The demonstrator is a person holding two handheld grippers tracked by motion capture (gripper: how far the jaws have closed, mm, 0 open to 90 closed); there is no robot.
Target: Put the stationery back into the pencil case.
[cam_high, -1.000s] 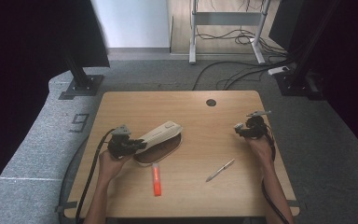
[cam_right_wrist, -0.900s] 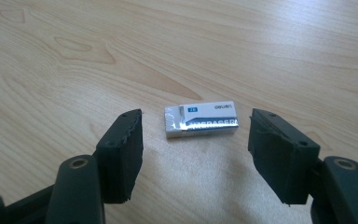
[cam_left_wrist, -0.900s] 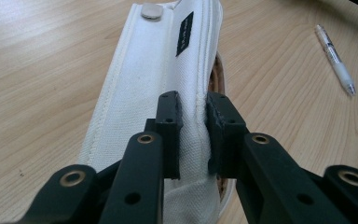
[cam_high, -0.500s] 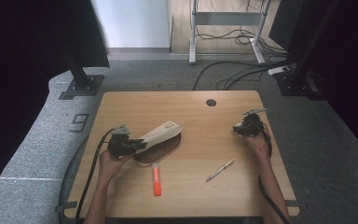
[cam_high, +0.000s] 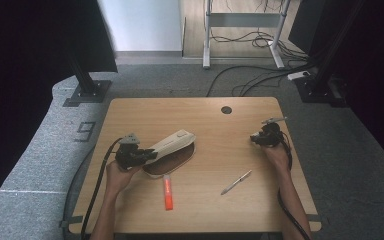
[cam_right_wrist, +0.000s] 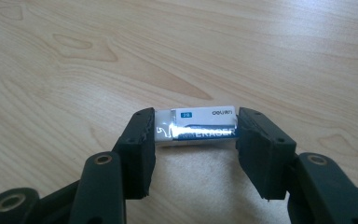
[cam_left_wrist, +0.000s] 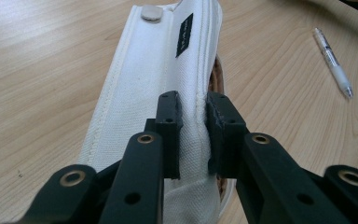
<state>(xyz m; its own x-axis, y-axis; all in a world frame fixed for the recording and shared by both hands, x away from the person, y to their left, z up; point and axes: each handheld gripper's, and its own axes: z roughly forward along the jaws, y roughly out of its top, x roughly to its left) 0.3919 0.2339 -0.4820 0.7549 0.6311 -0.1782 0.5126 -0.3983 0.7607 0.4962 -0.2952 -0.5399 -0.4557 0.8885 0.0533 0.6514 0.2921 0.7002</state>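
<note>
The left gripper [cam_left_wrist: 191, 121] is clamped on the raised flap of the white pencil case [cam_left_wrist: 161, 70], its jaws pinching the canvas seam near the case's near end; the case lies open on the wooden table [cam_high: 205, 205], left of centre; the right gripper [cam_right_wrist: 196, 135] has just been closing its jaws on a white eraser [cam_right_wrist: 196, 126], the pads now touching both its ends; that eraser sits near the table's right edge; an orange marker [cam_high: 168, 192] lies just in front of the case, a white pen [cam_high: 236, 182] between the two hands.
</note>
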